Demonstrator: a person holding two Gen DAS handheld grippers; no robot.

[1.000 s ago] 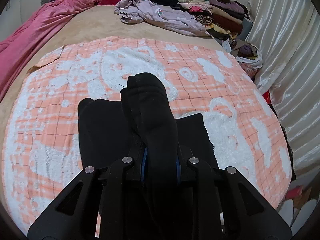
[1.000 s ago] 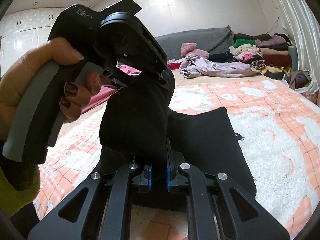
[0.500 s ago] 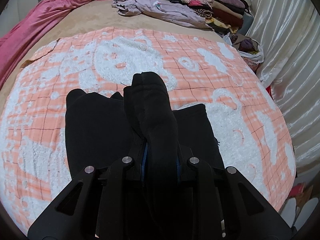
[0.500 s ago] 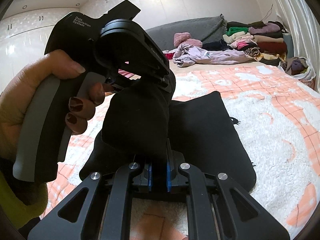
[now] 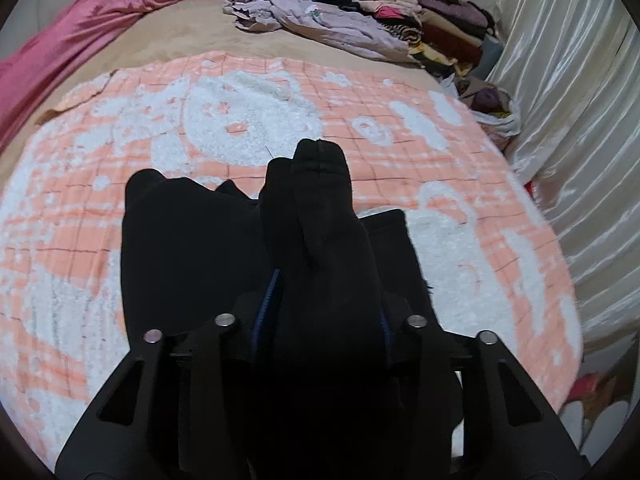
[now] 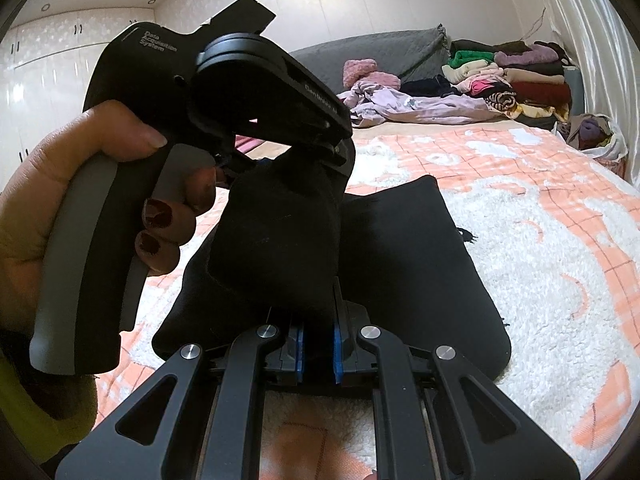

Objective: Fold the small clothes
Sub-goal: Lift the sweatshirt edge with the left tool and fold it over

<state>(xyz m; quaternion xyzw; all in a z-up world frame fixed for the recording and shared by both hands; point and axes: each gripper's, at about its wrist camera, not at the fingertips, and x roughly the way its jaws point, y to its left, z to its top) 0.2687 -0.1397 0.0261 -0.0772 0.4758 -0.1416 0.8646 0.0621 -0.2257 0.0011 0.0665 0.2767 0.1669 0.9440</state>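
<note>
Left wrist view: the left gripper [image 5: 320, 320] fills the lower middle of the frame. Its jaws have just been opening and stand wider than a second ago, with a bunched fold of the black garment [image 5: 192, 248] between them; the cloth bulges out across the gap, and whether the blue pads still press on it I cannot tell. The garment sits a little higher in the frame than before, its flat part spread on the orange-and-white blanket [image 5: 100, 280] to the left and right of the raised fold. In the upper left lies a pink quilt [image 5: 80, 32]. At the top centre is a loose lilac garment [image 5: 328, 20], and beside it at upper right a stack of folded clothes [image 5: 432, 20]. A pale curtain [image 5: 580, 120] runs down the right edge, with a white bag [image 5: 496, 108] at its foot. The fold hides the blanket straight ahead.

Right wrist view: the right gripper [image 6: 318, 344] sits at bottom centre, its jaws nearly closed and pinching the near edge of the garment, much as before. The cloth rises from them to the left gripper at upper left, gripped by a hand [image 6: 48, 208] with dark red nails. The hand's fingers have eased off the grey trigger. That gripper and hand block the left half of the view. The rest of the garment lies flat on the blanket at centre right. The clothes stack and curtain are at upper right, and white cupboards [image 6: 60, 64] at upper left.
</note>
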